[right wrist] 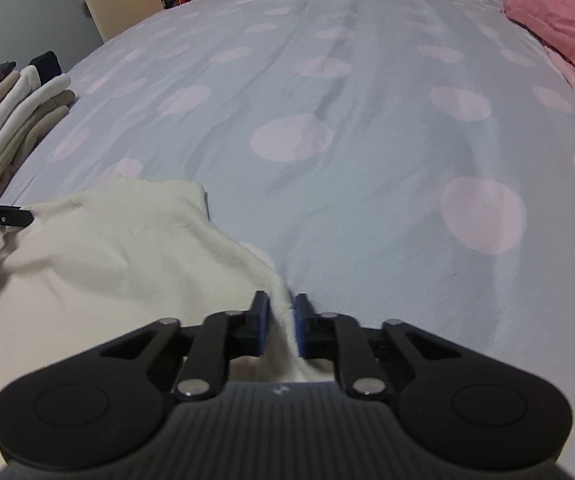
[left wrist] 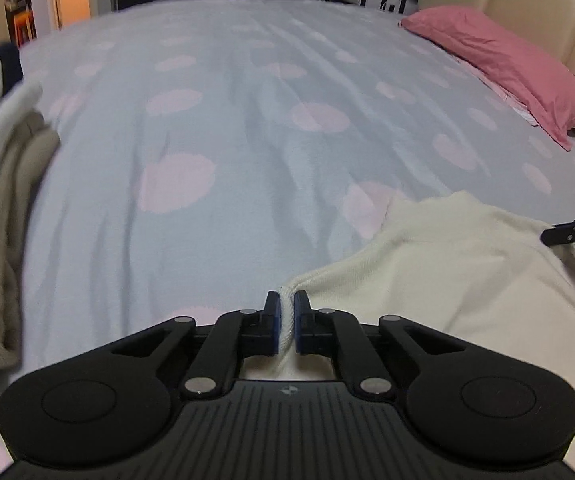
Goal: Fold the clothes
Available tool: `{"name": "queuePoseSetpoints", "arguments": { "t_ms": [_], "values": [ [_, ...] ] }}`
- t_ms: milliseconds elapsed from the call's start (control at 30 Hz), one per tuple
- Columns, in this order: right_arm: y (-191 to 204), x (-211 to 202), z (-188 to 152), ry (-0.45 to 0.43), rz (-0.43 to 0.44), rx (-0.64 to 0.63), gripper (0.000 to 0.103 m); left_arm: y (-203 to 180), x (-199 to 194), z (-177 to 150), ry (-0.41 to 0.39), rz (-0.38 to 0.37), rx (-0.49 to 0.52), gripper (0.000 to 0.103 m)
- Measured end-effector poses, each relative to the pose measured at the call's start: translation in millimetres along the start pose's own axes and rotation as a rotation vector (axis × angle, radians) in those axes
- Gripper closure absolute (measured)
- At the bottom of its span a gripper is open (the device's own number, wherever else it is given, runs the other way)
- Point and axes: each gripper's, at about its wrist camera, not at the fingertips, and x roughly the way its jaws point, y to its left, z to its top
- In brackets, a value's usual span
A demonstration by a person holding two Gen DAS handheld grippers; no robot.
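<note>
Cream garment (left wrist: 447,280) lies on bed (left wrist: 247,140), near edge, spread between both grippers. Left gripper (left wrist: 286,322): jaws clamped on a bunched hem at garment's left corner. Right gripper (right wrist: 280,326): jaws clamped on a fold at its right corner. Folded stack (right wrist: 11,120) sits at far left of bed, well apart. Pink pillow (left wrist: 507,68) at headboard, right.

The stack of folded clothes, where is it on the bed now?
The stack of folded clothes lies at the far left edge of the bed in both views, apart from the cream garment that both grippers hold.
</note>
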Motion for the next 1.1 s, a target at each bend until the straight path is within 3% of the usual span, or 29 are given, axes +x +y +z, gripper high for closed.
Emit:
{"name": "queuePoseSetpoints", "arguments": {
  "t_ms": [133, 233, 400, 467, 533, 633, 800, 1100],
  "values": [
    [6, -21, 7, -0.068, -0.036, -0.020, 0.093, -1, -18, 13, -0.071, 0.038, 0.003, 0.099],
    [8, -29, 13, -0.099, -0.061, -0.028, 0.093, -4, -11, 16, -0.055, 0.076, 0.031, 0.099],
    [3, -6, 11, -0.043, -0.085, -0.010, 0.093, -3, 19, 8, 0.026, 0.102, 0.023, 0.098],
    [2, 5, 9, -0.014, -0.089, 0.000, 0.092, -7, 21, 7, 0.030, 0.119, 0.046, 0.094],
    [2, 9, 9, 0.003, -0.086, 0.006, 0.087, -10, 13, 8, 0.029, 0.139, 0.064, 0.084],
    [6, -5, 8, -0.008, -0.104, 0.000, 0.063, -14, -15, 1, 0.008, 0.157, 0.094, 0.082],
    [23, -48, -21, 0.039, -0.078, 0.000, 0.063, -25, -75, -27, 0.037, 0.137, 0.107, 0.081],
    [59, -128, -101, 0.161, -0.009, 0.018, 0.063, -41, -171, -124, 0.219, 0.072, 0.034, 0.081]
  ]
}}
